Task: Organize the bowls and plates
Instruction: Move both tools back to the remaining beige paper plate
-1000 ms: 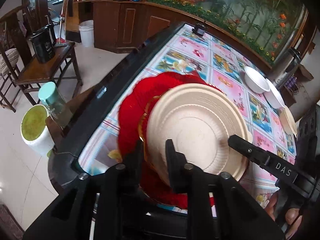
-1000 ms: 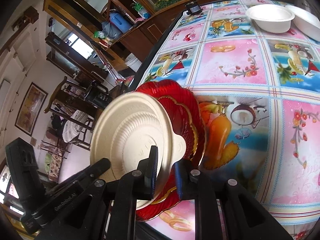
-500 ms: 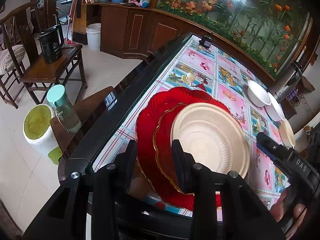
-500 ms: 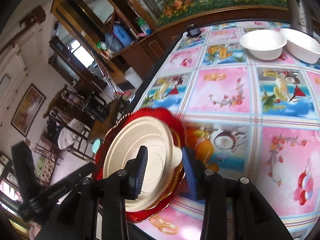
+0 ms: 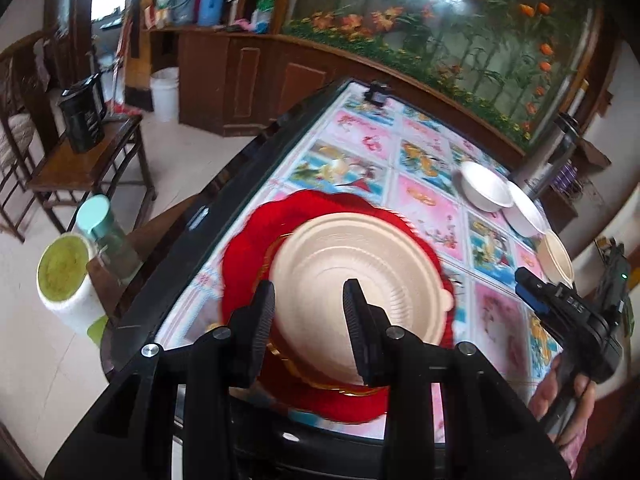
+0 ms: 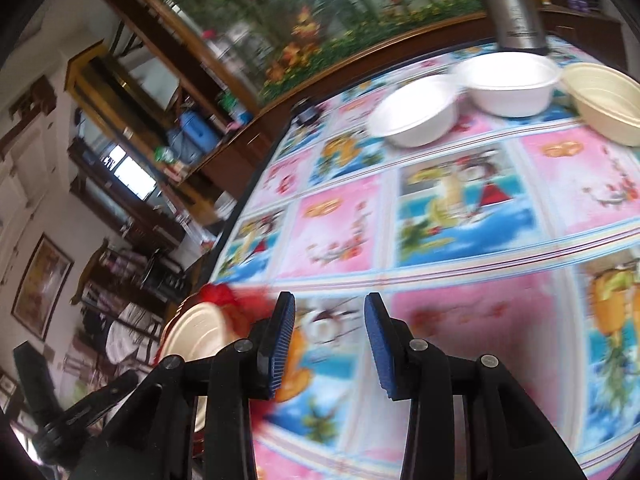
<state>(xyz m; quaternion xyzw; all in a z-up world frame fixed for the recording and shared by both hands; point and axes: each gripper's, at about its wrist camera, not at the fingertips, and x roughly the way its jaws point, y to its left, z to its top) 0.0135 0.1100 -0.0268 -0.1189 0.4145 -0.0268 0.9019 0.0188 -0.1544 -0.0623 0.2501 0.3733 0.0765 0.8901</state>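
A beige paper plate (image 5: 360, 272) lies on a gold-rimmed red plate, which lies on a bigger red plate (image 5: 248, 252) at the table's near left corner. My left gripper (image 5: 309, 296) is open and hovers just above the beige plate. My right gripper (image 6: 329, 324) is open and empty over the bare tablecloth; the plate stack (image 6: 200, 328) sits at its lower left. Two white bowls (image 6: 416, 114) (image 6: 508, 82) and a beige bowl (image 6: 604, 98) stand in a row at the far side; they also show in the left wrist view (image 5: 486, 188).
The table has a colourful picture cloth (image 6: 460, 208) and a dark edge (image 5: 208, 208). A steel flask (image 6: 516, 4) stands behind the bowls. A small black object (image 5: 378, 94) sits at the far table corner. A bottle (image 5: 106, 232) stands on a stool by the table's left side.
Both grippers have let go of the plate stack and opened. The right gripper has swung right, away from the stack, toward the bowls. The left gripper has opened wider above the beige plate.
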